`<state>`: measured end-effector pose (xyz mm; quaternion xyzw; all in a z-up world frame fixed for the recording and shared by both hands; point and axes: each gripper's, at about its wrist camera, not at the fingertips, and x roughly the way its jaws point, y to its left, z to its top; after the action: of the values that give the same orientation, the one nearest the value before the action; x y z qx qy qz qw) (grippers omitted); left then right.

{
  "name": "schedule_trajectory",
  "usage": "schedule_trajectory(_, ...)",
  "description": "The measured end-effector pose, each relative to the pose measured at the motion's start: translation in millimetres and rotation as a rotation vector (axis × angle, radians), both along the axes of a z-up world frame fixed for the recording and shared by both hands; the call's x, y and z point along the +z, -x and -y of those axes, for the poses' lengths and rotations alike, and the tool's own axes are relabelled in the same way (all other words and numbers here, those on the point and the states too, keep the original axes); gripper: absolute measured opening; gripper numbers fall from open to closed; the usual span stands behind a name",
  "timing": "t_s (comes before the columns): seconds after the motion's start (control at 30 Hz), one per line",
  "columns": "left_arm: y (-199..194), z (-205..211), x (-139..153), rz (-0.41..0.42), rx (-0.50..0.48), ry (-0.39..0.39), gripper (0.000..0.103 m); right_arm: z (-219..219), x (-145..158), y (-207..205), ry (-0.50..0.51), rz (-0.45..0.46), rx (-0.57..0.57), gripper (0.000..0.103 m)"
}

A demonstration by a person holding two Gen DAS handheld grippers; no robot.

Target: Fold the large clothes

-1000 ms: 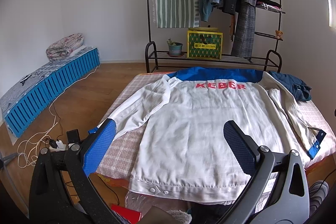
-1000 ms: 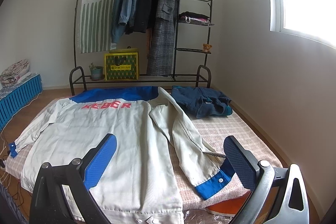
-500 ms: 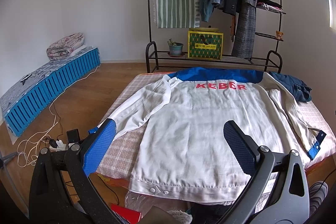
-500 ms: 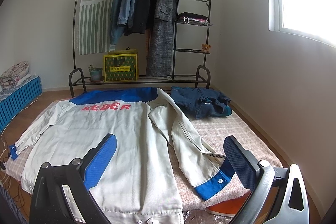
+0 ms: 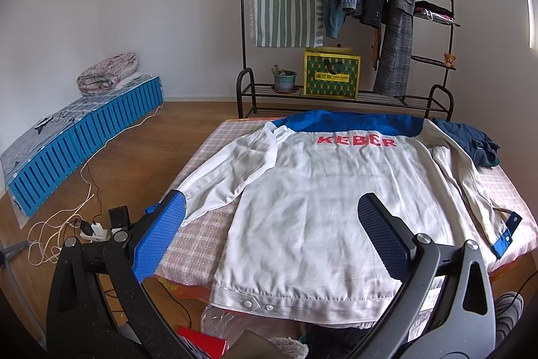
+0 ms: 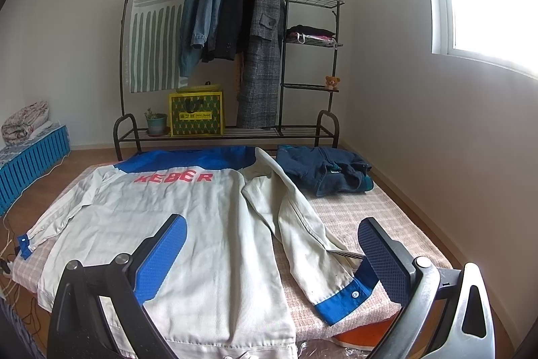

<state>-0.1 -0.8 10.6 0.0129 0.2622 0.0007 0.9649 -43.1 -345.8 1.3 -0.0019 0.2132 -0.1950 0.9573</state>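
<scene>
matt white cloth jacket [image 5: 322,190] on a woven checked bedcover [image 6: 363,211]; floor [image 5: 134,157] smooth wood.

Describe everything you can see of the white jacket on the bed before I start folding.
The white jacket lies flat, back side up, on the checked bed cover. It looks like thin woven cloth, lightly wrinkled, with a blue yoke and red lettering reading KEBER across the shoulders. Both sleeves are spread outward and end in blue cuffs with snap buttons; the hem band nearest the cameras also carries snaps. A dark blue garment lies beside its right shoulder. Neither tool touches it.
</scene>
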Motion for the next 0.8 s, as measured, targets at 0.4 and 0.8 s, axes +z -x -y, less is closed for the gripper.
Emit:
schedule_trajectory(0.4,0,-3,-1,0.001,0.0,-0.001,0.103,-4,2,-1,-0.008,0.014,0.018,0.103)
schedule_trajectory(0.8,-3,-23,-5,0.005,0.026,-0.017,0.103,-11,5,-4,-0.006,0.022,0.033,0.103)
